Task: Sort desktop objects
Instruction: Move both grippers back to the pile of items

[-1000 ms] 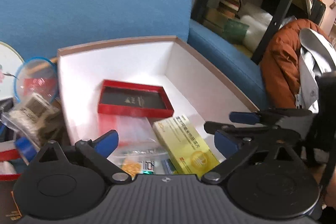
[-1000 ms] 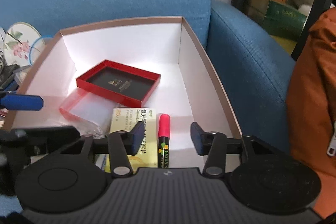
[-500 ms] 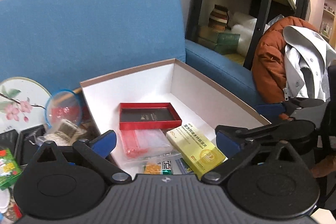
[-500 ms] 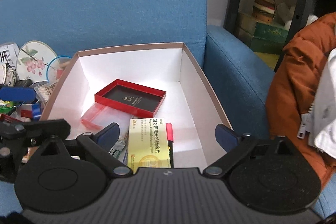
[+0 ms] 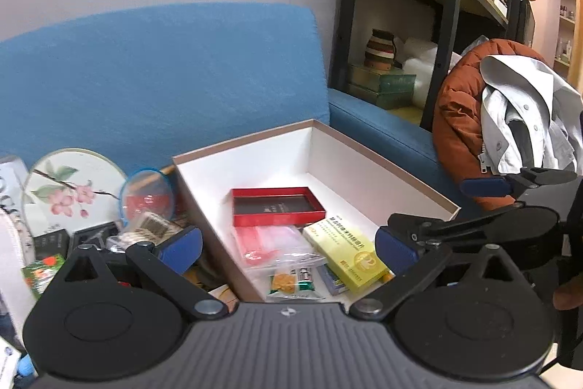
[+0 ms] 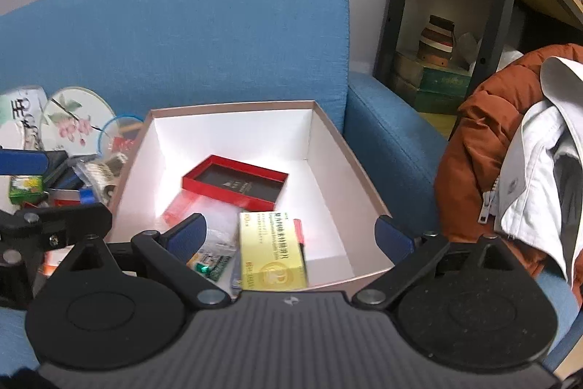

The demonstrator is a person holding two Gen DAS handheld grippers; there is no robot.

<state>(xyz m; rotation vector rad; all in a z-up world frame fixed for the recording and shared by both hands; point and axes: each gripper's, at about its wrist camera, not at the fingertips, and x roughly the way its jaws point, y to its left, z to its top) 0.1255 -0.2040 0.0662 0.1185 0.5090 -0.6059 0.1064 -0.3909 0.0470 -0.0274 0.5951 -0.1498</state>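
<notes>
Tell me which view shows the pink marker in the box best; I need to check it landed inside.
The right wrist view: the pink marker lies inside the white box, showing as a pink strip along the right edge of the yellow carton. In the left wrist view the yellow carton hides it; I cannot find it there.

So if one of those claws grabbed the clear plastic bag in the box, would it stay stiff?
Probably not. The clear plastic bag looks thin and wrinkled, so it would likely sag. Its glossy film may slip between fingers. It seems light, lying flat in the white box.
</notes>
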